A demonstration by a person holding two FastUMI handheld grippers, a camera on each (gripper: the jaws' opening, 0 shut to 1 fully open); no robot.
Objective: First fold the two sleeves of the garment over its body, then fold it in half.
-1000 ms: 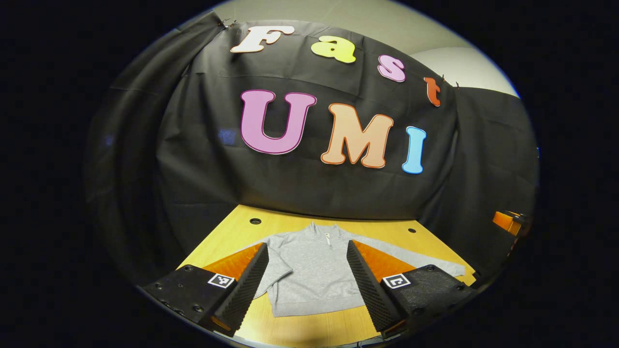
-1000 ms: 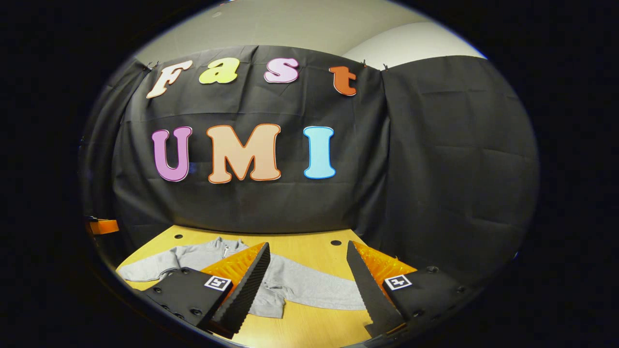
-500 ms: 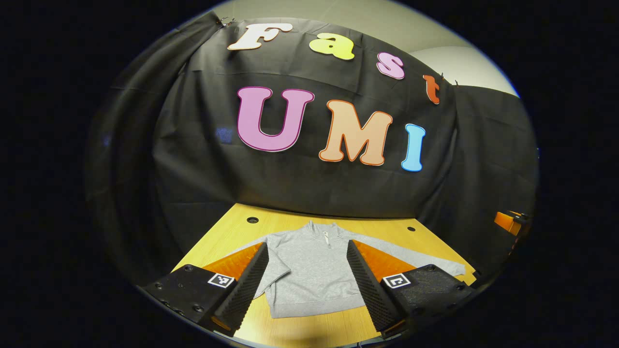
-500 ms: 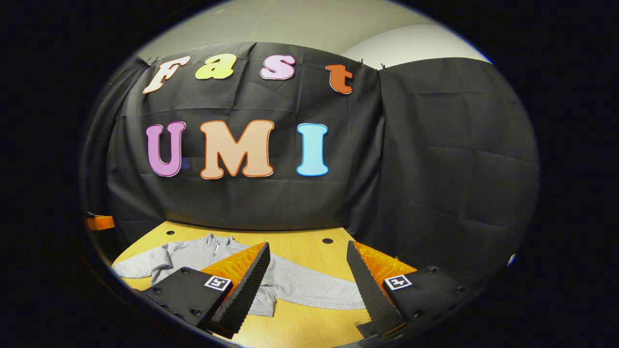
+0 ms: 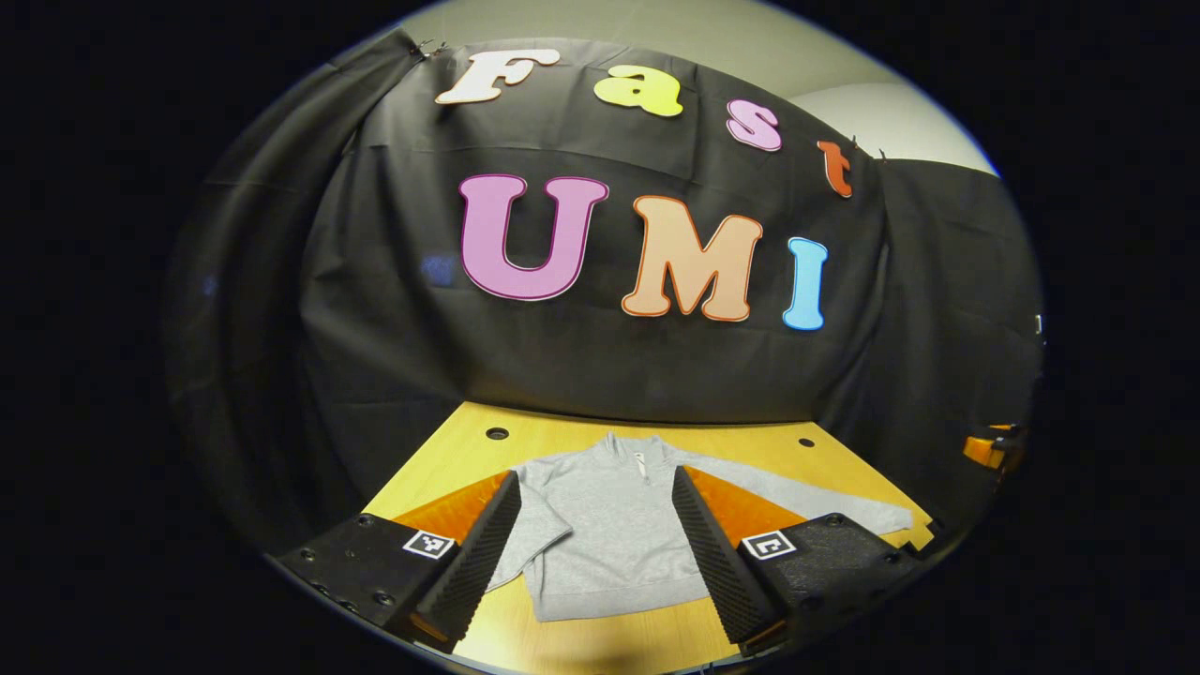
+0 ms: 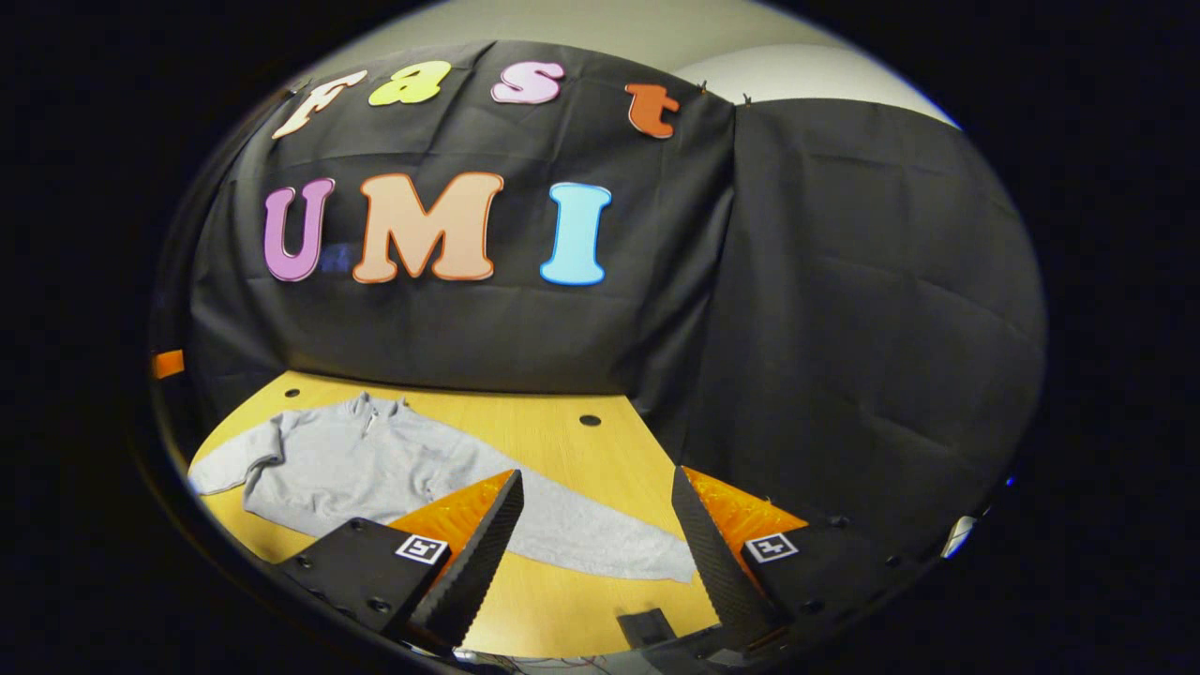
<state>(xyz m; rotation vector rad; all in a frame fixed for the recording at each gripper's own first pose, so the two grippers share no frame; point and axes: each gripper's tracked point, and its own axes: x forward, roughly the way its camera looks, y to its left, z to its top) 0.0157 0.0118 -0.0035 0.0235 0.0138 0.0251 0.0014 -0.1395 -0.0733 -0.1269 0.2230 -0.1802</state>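
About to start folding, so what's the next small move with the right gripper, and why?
Probably lower the open right gripper onto the right sleeve's cuff and close. The sweater lies flat on the table, sleeves unfolded, with that cuff between the fingers.

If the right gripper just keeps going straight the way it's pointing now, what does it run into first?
Probably the grey garment's outstretched sleeve, which lies flat on the wooden table between the open fingers of the right gripper. Depth is hard to judge; aimed higher, it would pass over the sleeve toward bare tabletop.
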